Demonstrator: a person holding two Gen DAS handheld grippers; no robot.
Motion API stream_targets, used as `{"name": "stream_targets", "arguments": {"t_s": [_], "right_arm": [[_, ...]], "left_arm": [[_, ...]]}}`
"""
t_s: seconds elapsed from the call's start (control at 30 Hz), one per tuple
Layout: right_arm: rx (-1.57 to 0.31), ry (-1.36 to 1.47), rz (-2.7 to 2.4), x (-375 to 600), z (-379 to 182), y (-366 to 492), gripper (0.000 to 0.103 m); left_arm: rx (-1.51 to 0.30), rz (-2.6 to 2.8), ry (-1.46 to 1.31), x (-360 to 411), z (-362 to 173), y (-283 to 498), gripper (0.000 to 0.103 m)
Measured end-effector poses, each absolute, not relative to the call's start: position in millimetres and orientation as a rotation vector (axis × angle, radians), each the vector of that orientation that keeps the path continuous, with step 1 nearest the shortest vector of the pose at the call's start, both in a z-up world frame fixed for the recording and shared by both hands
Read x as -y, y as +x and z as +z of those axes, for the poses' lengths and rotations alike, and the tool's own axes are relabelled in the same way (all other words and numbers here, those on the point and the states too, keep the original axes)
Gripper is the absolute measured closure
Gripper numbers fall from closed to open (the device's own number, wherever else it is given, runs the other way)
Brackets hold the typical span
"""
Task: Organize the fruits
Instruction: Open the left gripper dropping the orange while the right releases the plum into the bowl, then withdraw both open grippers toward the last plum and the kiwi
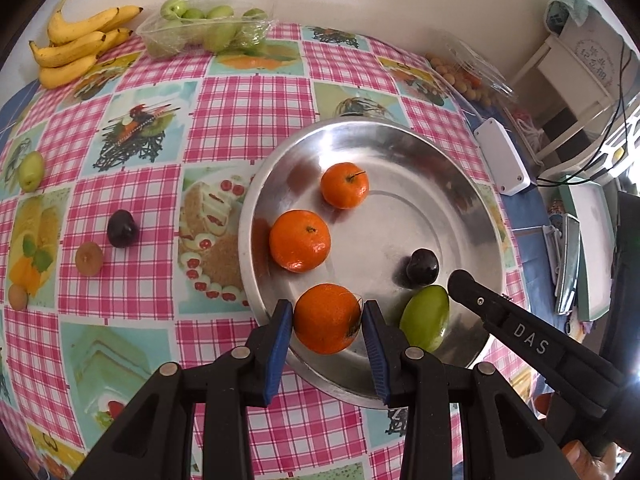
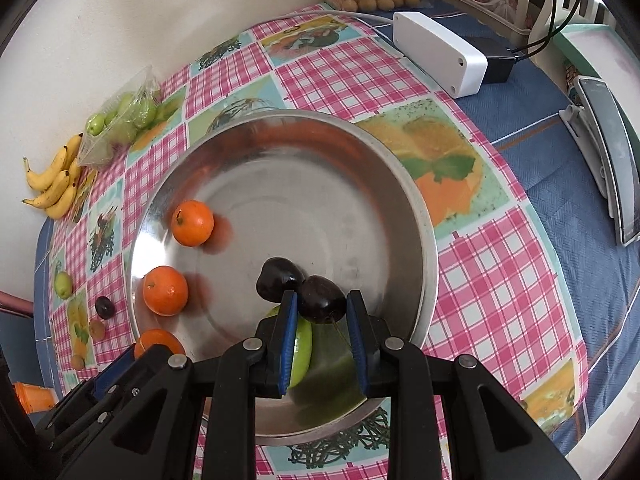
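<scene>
A steel bowl [image 1: 460, 184] [image 2: 400, 184] stands on the checked tablecloth. My left gripper [image 1: 327, 309] is shut on an orange [image 1: 326, 318] just above the bowl's near rim. That orange [image 2: 158, 342] also shows at the lower left of the right wrist view. Two more oranges [image 1: 300, 240] [image 1: 344, 185] lie inside the bowl. My right gripper [image 2: 322, 298] is shut on a dark plum [image 2: 322, 300] over the bowl. Beside it sits a second plum [image 2: 278, 278] [image 1: 422, 268], and under it a green fruit [image 2: 302, 346] [image 1: 425, 316].
Bananas [image 1: 76, 46] and a clear tray of green fruit [image 1: 208, 26] sit at the far edge. On the cloth to the left lie a loose green fruit [image 1: 31, 170], a plum [image 1: 123, 228] and a small brownish fruit [image 1: 89, 258]. A white box [image 2: 438, 54] is at the right.
</scene>
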State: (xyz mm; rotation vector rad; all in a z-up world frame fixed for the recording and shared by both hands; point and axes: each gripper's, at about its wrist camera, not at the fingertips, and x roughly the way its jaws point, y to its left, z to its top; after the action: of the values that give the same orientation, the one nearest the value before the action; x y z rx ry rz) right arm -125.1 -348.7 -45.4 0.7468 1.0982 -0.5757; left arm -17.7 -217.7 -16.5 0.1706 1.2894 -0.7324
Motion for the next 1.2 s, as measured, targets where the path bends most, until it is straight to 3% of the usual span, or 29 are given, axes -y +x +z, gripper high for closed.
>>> {"name": "stream_targets", "arguments": {"t_s": [0.2, 0.4, 0.77, 0.83, 0.87, 0.9, 1.07, 1.2], "right_arm": [[-1.091, 0.753, -0.574, 348, -44, -123, 0.076], [-1.056, 0.750, -0.576, 348, -35, -126, 0.076], [-1.060, 0.739, -0.564, 345, -34, -119, 0.075], [-1.062, 0.726, -0.562, 343, -34, -118, 0.060], [-1.060, 0.716, -0.563, 341, -34, -116, 0.045], [-1.058, 0.708, -0.560, 340, -33, -115, 0.039], [-1.066, 0.647, -0.543, 332, -31, -108, 0.024], [-1.080, 0.633, -0.535, 329, -34, -105, 0.023]], "left_arm": [[-1.293, -0.733, 0.158, 217, -16, -16, 0.057], [-1.287, -0.726, 0.136, 210, -11, -12, 0.056], [-1.302, -0.608, 0.098, 186, -15, 9, 0.037], [-1.307, -0.574, 0.099, 180, -18, 13, 0.028], [-1.309, -0.559, 0.099, 178, -20, 15, 0.026], [-1.310, -0.540, 0.099, 175, -22, 17, 0.022], [-1.315, -0.463, 0.098, 161, -30, 26, 0.007], [-1.315, -0.444, 0.091, 155, -33, 31, 0.001]]}}
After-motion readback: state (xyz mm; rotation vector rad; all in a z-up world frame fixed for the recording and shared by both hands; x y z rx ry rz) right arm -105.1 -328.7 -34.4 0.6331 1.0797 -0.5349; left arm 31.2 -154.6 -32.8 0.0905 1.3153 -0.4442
